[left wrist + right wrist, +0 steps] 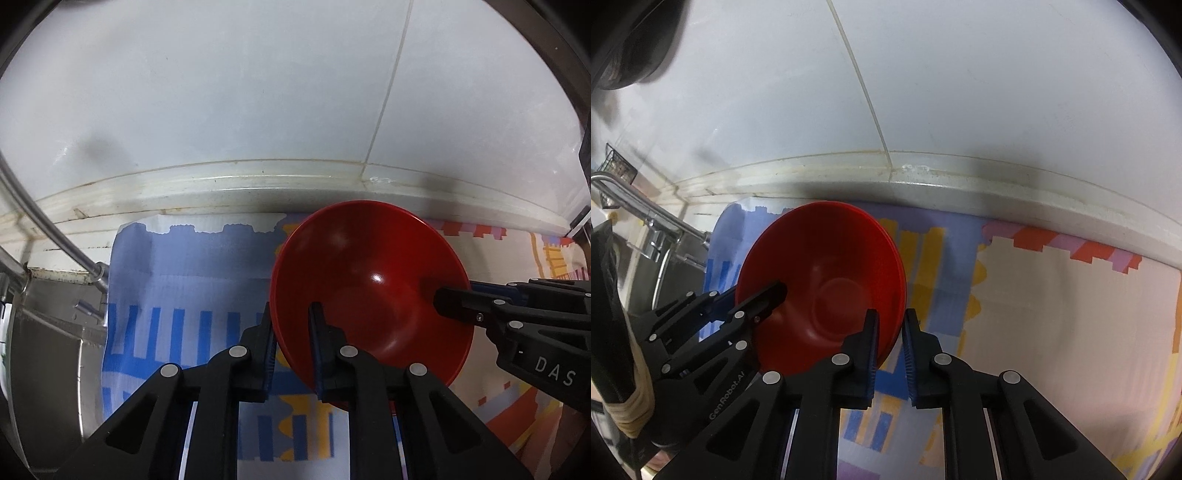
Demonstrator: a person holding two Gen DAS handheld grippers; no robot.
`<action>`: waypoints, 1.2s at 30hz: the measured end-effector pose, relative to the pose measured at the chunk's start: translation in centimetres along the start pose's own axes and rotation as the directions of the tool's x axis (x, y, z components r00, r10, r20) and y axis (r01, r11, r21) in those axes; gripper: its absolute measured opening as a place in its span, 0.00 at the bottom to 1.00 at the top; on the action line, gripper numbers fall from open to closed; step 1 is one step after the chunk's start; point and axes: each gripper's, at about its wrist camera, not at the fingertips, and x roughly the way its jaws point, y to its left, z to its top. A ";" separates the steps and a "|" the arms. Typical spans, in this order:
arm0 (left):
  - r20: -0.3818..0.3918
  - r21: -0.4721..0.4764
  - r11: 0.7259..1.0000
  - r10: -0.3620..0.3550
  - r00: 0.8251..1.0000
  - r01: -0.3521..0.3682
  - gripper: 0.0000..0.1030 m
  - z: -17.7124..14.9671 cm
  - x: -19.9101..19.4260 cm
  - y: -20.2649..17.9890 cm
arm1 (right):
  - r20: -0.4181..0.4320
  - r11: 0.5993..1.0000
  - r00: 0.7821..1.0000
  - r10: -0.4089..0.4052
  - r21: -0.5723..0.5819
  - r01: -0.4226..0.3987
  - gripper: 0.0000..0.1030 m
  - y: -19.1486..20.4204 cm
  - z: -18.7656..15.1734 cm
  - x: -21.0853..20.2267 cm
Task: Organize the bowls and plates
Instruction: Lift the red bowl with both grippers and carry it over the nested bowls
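Observation:
A glossy red bowl (369,266) is tilted over a colourful patterned mat (177,277), its inside facing the cameras. My left gripper (291,310) is shut on its left rim, one finger inside the bowl and one outside. My right gripper (454,293) comes in from the right, one finger inside the bowl. In the right wrist view the red bowl (831,258) shows layered rims on its right edge, like nested bowls. My right gripper (892,315) is shut on that edge, and my left gripper (753,295) clamps the opposite side.
A steel sink (44,332) with a faucet (55,236) lies left of the mat. A white tiled wall (258,92) and its ledge (258,181) run close behind the bowl. The mat (1034,314) stretches to the right. A wire basket (617,162) hangs far left.

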 end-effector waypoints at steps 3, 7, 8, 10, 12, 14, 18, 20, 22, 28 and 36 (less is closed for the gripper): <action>0.017 -0.002 1.000 -0.007 1.000 0.007 0.17 -0.3 -1.2 -0.4 | 0.011 1.000 1.000 -0.002 -0.003 0.002 0.14 0.1 -0.5 -1.0; 0.052 0.004 1.000 -0.014 0.999 0.013 0.17 -1.0 -3.5 -0.8 | 0.037 1.000 0.999 -0.005 -0.006 0.005 0.14 0.3 -1.3 -3.0; 0.059 0.005 1.000 -0.015 0.998 0.015 0.17 -1.2 -4.1 -0.8 | 0.042 1.000 0.999 -0.005 -0.007 0.005 0.14 0.3 -1.6 -3.5; 0.078 0.008 1.000 -0.021 0.997 0.021 0.17 -1.5 -5.3 -1.3 | 0.052 1.000 0.999 -0.003 -0.006 0.004 0.14 0.3 -2.2 -4.5; 0.094 0.007 1.000 -0.027 0.995 0.027 0.17 -1.7 -6.1 -2.1 | 0.066 1.000 0.998 -0.002 -0.005 0.002 0.14 0.3 -2.8 -5.6; 0.109 0.007 0.999 -0.032 0.994 0.032 0.17 -2.0 -7.1 -2.4 | 0.080 1.000 0.997 -0.001 -0.005 0.002 0.14 0.3 -3.3 -6.6; 0.133 0.013 0.999 -0.047 0.990 0.045 0.17 -3.0 -9.4 -3.2 | 0.113 1.000 0.994 -0.007 -0.011 0.009 0.14 0.3 -4.8 -8.8; 0.143 0.018 0.999 -0.050 0.988 0.048 0.17 -3.4 -10.3 -3.7 | 0.126 1.000 0.992 -0.012 -0.013 0.013 0.14 0.4 -5.6 -9.8; 0.156 0.021 0.998 -0.056 0.986 0.053 0.17 -3.8 -11.4 -4.2 | 0.138 1.000 0.990 -0.009 -0.012 0.011 0.14 0.1 -6.5 -10.9; 0.179 0.034 0.997 -0.076 0.981 0.071 0.17 -5.5 -13.8 -6.4 | 0.179 1.000 0.984 -0.014 -0.005 0.016 0.14 -0.5 -9.0 -14.0; 0.171 0.074 0.991 -0.121 0.978 0.110 0.17 -8.1 -16.1 -10.0 | 0.223 0.999 0.974 -0.050 0.016 0.047 0.14 -1.9 -12.5 -17.6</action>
